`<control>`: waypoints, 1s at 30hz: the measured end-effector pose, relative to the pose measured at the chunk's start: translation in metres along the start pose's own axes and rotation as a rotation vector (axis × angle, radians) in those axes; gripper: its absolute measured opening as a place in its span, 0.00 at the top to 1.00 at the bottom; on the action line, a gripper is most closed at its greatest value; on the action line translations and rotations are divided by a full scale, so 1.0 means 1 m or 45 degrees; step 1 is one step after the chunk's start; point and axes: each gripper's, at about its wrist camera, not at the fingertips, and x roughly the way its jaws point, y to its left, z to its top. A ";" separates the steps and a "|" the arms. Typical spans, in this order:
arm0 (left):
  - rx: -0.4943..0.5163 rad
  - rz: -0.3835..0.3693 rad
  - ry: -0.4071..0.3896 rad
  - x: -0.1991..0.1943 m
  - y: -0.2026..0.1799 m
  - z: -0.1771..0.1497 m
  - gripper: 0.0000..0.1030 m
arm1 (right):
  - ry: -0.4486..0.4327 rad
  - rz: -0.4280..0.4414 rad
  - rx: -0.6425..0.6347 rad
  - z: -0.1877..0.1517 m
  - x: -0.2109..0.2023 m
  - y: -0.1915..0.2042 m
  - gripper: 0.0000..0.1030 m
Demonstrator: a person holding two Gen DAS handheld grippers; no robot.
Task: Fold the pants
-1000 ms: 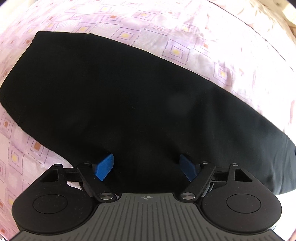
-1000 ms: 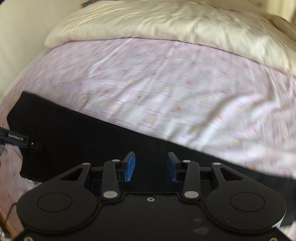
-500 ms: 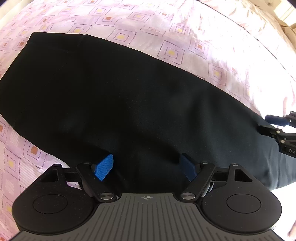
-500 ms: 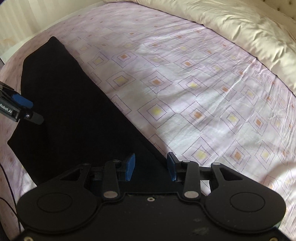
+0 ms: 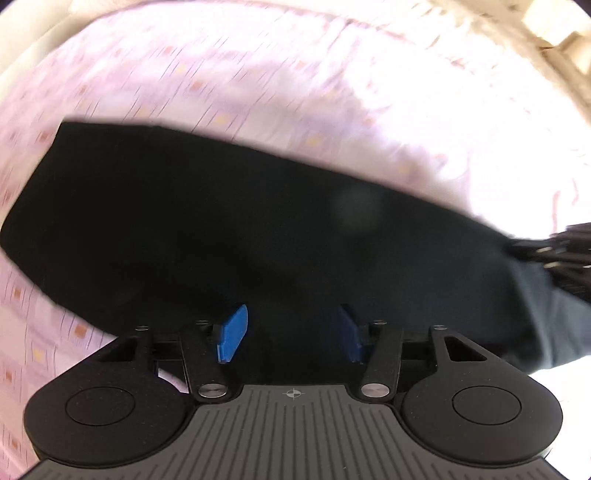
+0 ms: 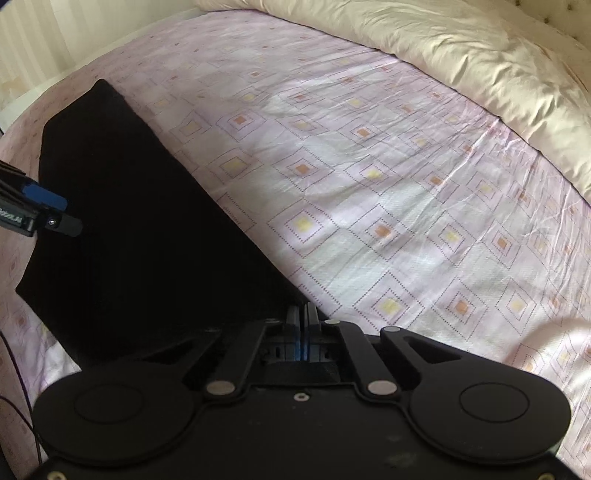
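Observation:
The black pants (image 5: 221, 236) lie flat in a long band across the pink patterned bed sheet (image 5: 258, 92); they also show in the right wrist view (image 6: 129, 240). My left gripper (image 5: 291, 332) is open, its blue pads over the near edge of the pants, with cloth between them. My right gripper (image 6: 303, 321) is shut on the pants' edge at their right end. The left gripper shows at the left of the right wrist view (image 6: 48, 206), and the right gripper is a blurred dark shape in the left wrist view (image 5: 561, 254).
A cream duvet (image 6: 443, 48) is bunched along the far side of the bed. The sheet (image 6: 369, 203) stretches wide to the right of the pants. A pale wall (image 6: 55, 33) borders the bed at far left.
My right gripper has closed on the edge of the pants. My left gripper's jaws have narrowed but stay open, and its view has shifted with motion blur.

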 end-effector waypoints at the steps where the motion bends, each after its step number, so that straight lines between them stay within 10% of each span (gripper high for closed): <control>1: 0.016 -0.015 -0.004 -0.002 -0.005 0.005 0.50 | 0.020 -0.002 0.010 0.000 0.005 0.000 0.97; 9: 0.211 -0.143 -0.007 0.006 -0.073 0.017 0.50 | -0.167 -0.033 0.506 -0.030 -0.049 -0.033 0.81; 19: 0.585 -0.283 0.023 0.023 -0.211 -0.022 0.50 | -0.113 -0.341 1.017 -0.191 -0.138 -0.084 0.79; 30: 0.671 0.026 0.110 0.052 -0.222 -0.028 0.48 | -0.022 -0.566 1.092 -0.254 -0.140 -0.164 0.74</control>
